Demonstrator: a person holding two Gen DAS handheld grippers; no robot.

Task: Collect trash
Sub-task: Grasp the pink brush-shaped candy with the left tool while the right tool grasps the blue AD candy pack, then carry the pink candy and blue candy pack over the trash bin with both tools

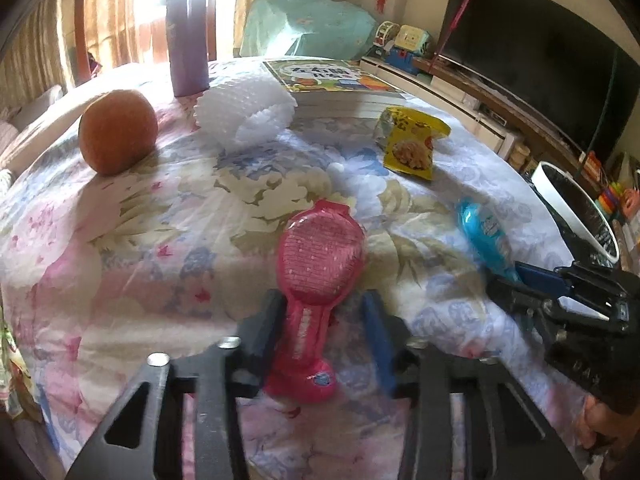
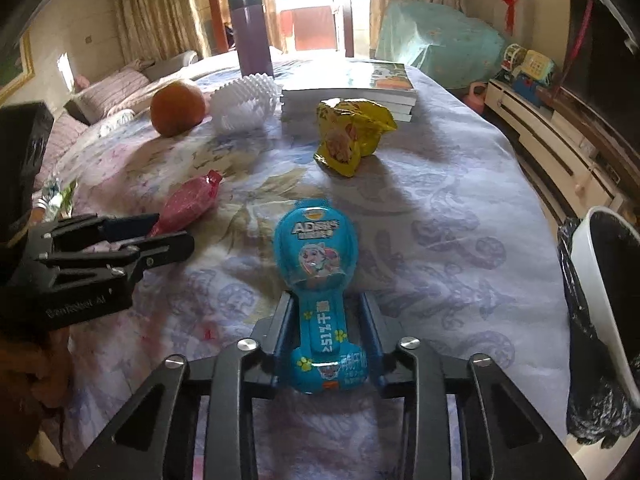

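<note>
A pink snack wrapper (image 1: 320,264) lies on the flowered tablecloth with its narrow end between the fingers of my left gripper (image 1: 324,332), which is open around it. A blue snack wrapper (image 2: 316,280) lies likewise between the fingers of my right gripper (image 2: 326,332), also open. A crumpled yellow snack bag (image 2: 352,136) lies further back; it also shows in the left wrist view (image 1: 412,142). A white bin with a black liner (image 2: 604,304) stands at the table's right side. The pink wrapper (image 2: 188,204) and left gripper (image 2: 160,232) show in the right view.
An orange (image 1: 118,132), a white foam fruit net (image 1: 244,112), a purple flask (image 1: 188,44) and a stack of books (image 1: 340,88) sit at the back of the table. A TV (image 1: 540,56) and a low cabinet stand to the right.
</note>
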